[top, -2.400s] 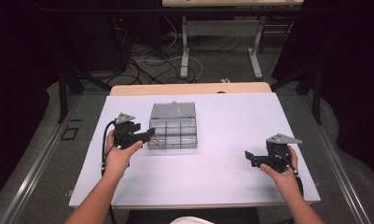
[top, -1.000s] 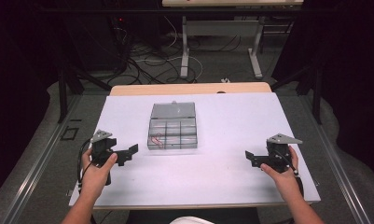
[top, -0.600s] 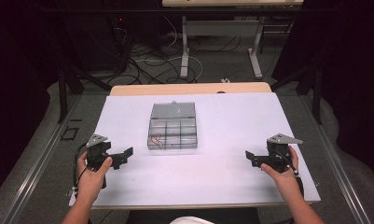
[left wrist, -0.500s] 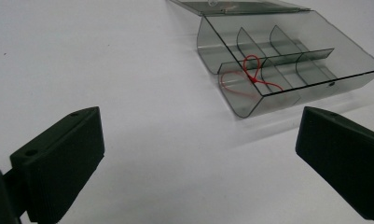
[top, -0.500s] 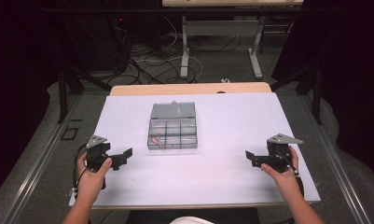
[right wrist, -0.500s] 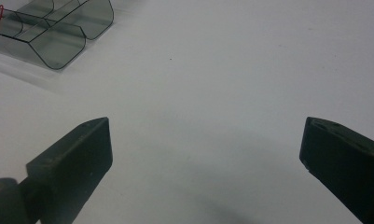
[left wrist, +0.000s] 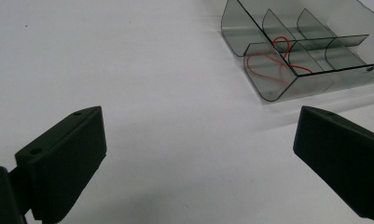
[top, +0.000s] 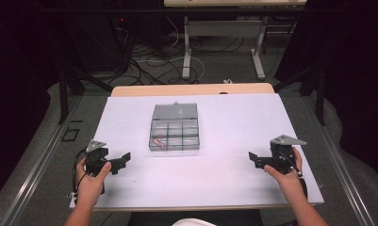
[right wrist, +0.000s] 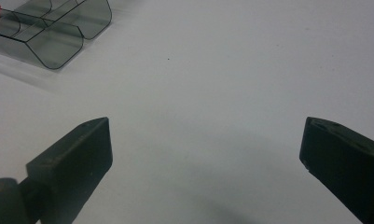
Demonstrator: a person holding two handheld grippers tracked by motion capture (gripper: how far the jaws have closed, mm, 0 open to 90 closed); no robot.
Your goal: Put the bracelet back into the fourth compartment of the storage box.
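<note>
A clear grey compartment box (top: 175, 128) lies open in the middle of the white table (top: 234, 127), with a thin red rubber band (top: 157, 141) in its near-left compartment. My left gripper (top: 124, 159) rests near the table's front left, open and holding nothing, pointed toward the box. In the left gripper view the box (left wrist: 310, 56) and the red band (left wrist: 268, 60) sit ahead at the upper right, apart from the jaws. My right gripper (top: 252, 157) stands open at the front right, also holding nothing. A corner of the box (right wrist: 49, 32) appears at the upper left of the right gripper view.
The table's wooden far edge (top: 191, 89) borders a floor with cables (top: 144, 66) and a desk frame (top: 224, 42). White tabletop lies between both grippers and the box. The person's forearms come in from the bottom edge.
My left gripper has drawn back from the box's left side to the front left of the table and settled there. The right gripper has stayed still.
</note>
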